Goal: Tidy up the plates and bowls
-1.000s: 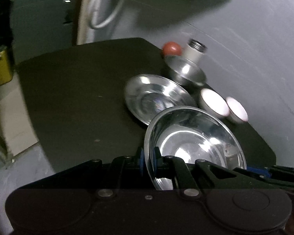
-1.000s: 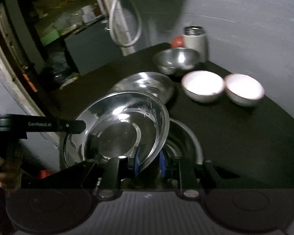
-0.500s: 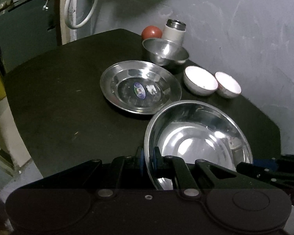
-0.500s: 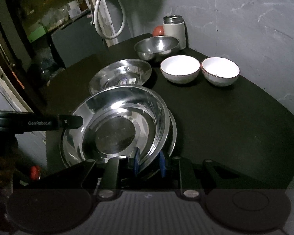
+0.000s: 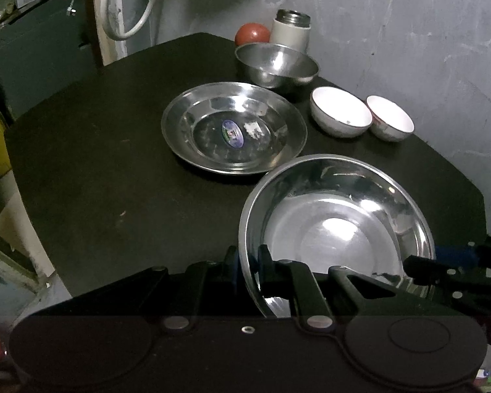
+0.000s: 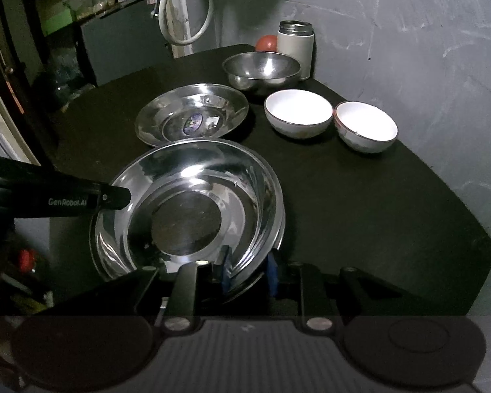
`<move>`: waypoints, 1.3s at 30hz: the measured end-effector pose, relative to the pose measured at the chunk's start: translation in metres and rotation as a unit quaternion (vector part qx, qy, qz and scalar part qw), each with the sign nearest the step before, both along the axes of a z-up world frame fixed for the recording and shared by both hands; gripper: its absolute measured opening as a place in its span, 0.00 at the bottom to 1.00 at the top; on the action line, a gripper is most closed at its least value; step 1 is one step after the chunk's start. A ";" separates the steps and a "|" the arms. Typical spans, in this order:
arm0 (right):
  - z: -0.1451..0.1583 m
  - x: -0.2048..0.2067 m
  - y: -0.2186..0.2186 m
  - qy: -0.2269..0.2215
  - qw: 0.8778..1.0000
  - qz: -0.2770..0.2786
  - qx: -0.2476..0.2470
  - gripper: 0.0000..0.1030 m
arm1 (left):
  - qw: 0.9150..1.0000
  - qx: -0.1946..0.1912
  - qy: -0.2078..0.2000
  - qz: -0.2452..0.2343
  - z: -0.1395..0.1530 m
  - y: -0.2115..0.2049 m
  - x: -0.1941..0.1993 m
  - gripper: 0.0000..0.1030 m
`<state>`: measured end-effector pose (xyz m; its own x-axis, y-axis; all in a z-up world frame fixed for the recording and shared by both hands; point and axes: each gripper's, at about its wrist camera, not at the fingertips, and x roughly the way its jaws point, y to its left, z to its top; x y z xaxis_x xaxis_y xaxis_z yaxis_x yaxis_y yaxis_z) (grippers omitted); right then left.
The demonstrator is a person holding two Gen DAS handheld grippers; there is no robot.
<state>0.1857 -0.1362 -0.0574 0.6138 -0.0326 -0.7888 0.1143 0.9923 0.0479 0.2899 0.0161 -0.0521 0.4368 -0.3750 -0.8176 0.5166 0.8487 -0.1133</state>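
Both tools grip the same large steel plate (image 5: 337, 226), and in my judgement the step in hand is to carry it over and nest it into the stickered steel plate (image 5: 234, 127) that lies flat just beyond it. To do that well, both sides should travel together and level, since a shallow, slick rim pinched at two points will twist or slip if one hand leads. It should be set down centred, the near edge lowered last, and released only once it rests (steel on steel slides easily).

The left tool (image 5: 249, 263) is narrowed onto the near-left rim of the large plate, blue pads on either side of the edge. The right tool (image 6: 247, 273) clamps the near-right rim in the same way, though in the right wrist view a second rim line shows under the plate there, and I cannot tell whether that is another dish or a reflection. Each tool's black finger shows at the plate's far side in the other's view.

Beyond the stickered plate, toward the wall, stands a steel bowl (image 5: 276, 64). To the right of the stickered plate sit two white bowls (image 5: 340, 111), side by side and nearly touching. Behind the steel bowl are a white flask (image 5: 291, 32) and a red ball-like thing (image 5: 251, 33) (possibly a tomato), at the far corner of the dark bench (image 5: 98, 137).
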 end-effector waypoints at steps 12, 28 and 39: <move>-0.006 0.011 0.011 0.010 0.998 0.016 -0.055 0.29 | 1.000 0.008 0.007 0.000 -0.007 -0.003 0.005 0.14; -0.008 0.021 -0.006 -0.002 1.000 0.003 -0.031 0.59 | 0.998 -0.033 -0.011 0.059 0.004 0.031 0.024 0.79; -0.002 0.047 -0.015 -0.055 0.998 -0.006 0.028 0.85 | 0.987 -0.036 -0.053 0.145 0.008 0.046 0.073 0.98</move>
